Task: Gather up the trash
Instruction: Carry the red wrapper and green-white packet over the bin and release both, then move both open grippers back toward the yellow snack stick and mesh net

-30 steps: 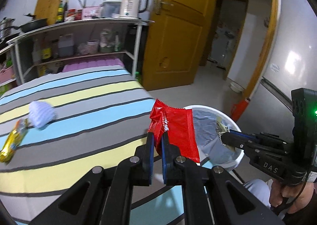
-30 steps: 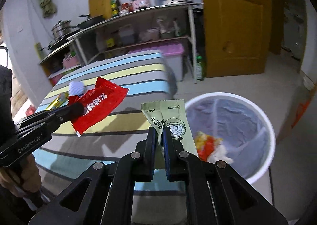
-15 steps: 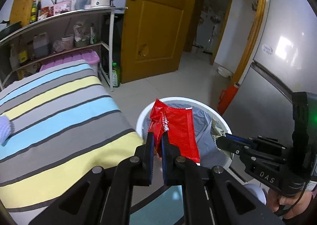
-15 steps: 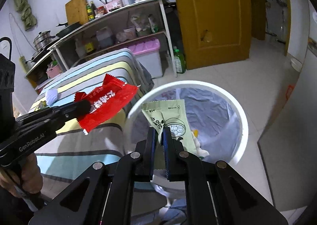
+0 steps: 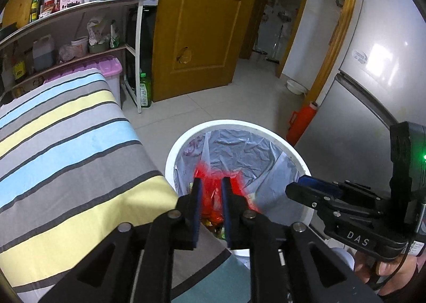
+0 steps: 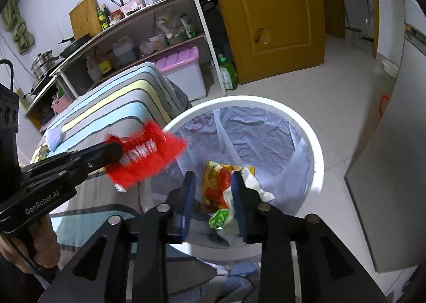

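A white bin with a grey liner stands beside the striped bed; it also shows in the right wrist view. My left gripper is open over the bin's near rim. A red wrapper, blurred, is loose between and below its fingers; in the right wrist view the red wrapper hangs at the left gripper's tip. My right gripper is open over the bin. A pale green wrapper lies below it among other wrappers in the bin.
The striped bed is at left, with a pale blue ball and a yellow wrapper on it. A shelf rack with a kettle, a wooden door, a fridge and a red bottle surround the bin.
Both grippers moved over the bin and opened. The green wrapper dropped into the bin. The red wrapper has come loose from the left fingers and is falling.
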